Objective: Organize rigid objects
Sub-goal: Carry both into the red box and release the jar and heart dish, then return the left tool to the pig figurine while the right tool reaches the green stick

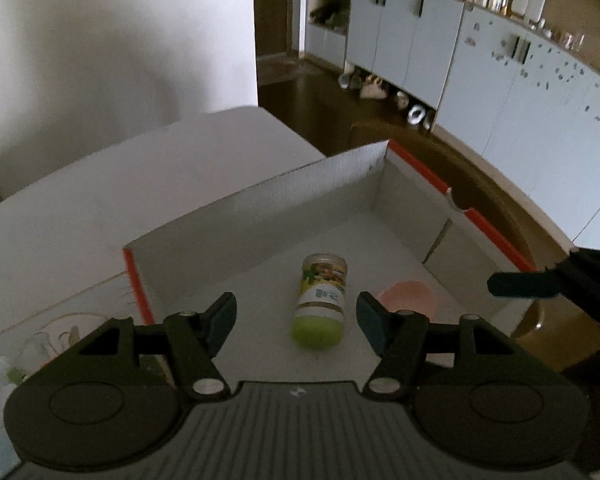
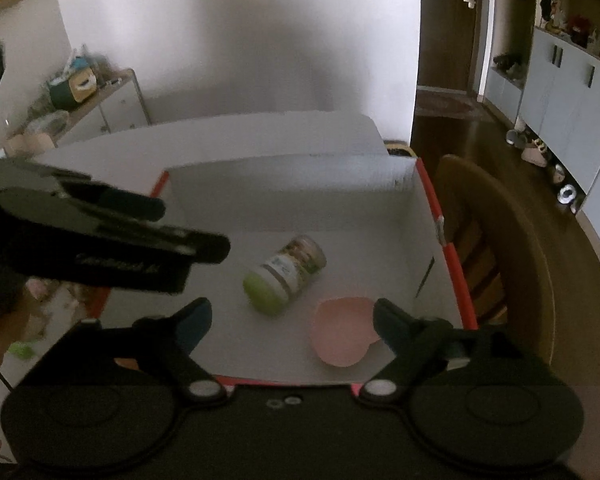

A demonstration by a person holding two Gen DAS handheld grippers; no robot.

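Two wrist views were recorded above an open white box [image 1: 260, 216] with orange-red edging; all positions are given relative to this box. A jar [image 1: 320, 300] with a green lid and a printed label was seen lying on its side on the box floor, near the middle, its lid turned toward the cameras. A pink heart-shaped dish [image 2: 342, 330] was seen on the same floor, just beside the jar on the side nearer the wooden chair [image 2: 500, 264], and apart from it.

The left hand-held gripper [image 1: 296, 318] was held above the near part of the box with its jaws standing wide — nothing was gripped, and the jar was seen well below and between the fingers, untouched. The right hand-held gripper [image 2: 290, 320] was likewise held above the near edge, jaws wide and empty, with the pink dish seen below beside its right finger.

The box was seen resting on a white counter [image 1: 100, 184]. Small items, too blurred to be identified, were seen on the counter outside the box's left wall. Pale cabinets [image 1: 500, 92] were seen beyond the box's far right corner.
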